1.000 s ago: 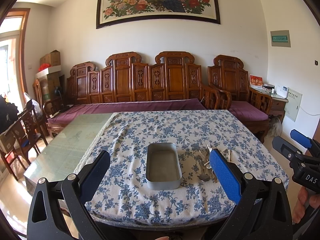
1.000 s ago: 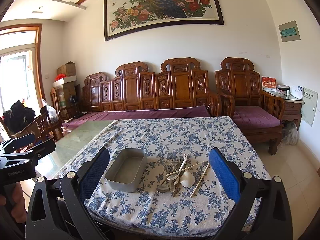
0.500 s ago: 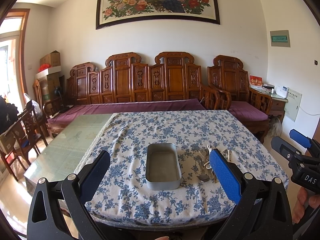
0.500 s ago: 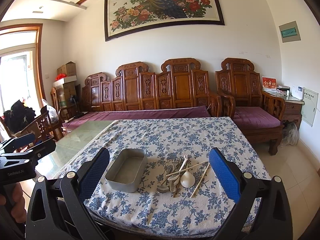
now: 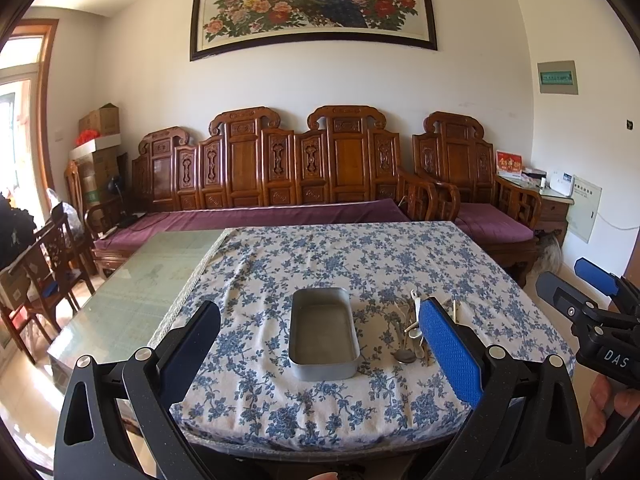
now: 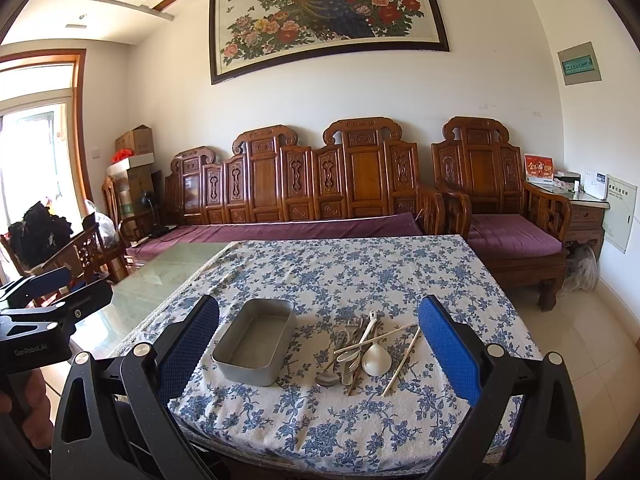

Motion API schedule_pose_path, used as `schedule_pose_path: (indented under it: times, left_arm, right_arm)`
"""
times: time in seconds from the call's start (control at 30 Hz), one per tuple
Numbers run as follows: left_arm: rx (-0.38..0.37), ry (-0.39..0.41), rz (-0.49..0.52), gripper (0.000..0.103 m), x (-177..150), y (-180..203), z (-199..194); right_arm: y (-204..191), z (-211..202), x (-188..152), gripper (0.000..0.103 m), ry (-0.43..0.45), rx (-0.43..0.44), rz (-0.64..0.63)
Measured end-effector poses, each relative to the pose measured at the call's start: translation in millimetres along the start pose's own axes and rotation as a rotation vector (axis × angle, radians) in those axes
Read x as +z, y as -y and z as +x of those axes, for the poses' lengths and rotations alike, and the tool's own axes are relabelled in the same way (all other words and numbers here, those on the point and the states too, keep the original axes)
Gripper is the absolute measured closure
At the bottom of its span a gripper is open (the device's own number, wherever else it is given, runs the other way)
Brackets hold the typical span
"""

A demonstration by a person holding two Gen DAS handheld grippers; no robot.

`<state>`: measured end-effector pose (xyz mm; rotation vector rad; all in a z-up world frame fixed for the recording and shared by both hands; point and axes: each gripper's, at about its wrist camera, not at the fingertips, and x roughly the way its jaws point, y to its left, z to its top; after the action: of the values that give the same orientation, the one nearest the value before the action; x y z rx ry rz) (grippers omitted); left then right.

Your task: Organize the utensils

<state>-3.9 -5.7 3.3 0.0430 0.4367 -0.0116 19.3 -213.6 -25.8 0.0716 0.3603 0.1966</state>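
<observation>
An empty grey metal tray sits near the front of the table on a blue-flowered cloth. Right of it lies a pile of utensils: metal spoons and forks, a white spoon and pale chopsticks. In the left wrist view the pile is partly hidden by a blue pad. My left gripper is open and empty, held before the table's front edge, facing the tray. My right gripper is open and empty, also short of the table.
The cloth covers the table's right part; bare glass top lies to the left. A carved wooden sofa with purple cushions stands behind. Wooden chairs stand at the left. An armchair is at the far right.
</observation>
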Motion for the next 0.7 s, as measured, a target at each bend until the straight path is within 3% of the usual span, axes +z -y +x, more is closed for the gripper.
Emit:
schedule_pose_path:
  times: [0.7]
  left_arm:
    - [-0.006, -0.001, 0.002, 0.007, 2.7, 1.2, -3.2]
  right_arm:
    - [1.5, 1.1, -0.9, 0.003, 0.001, 0.001, 0.002]
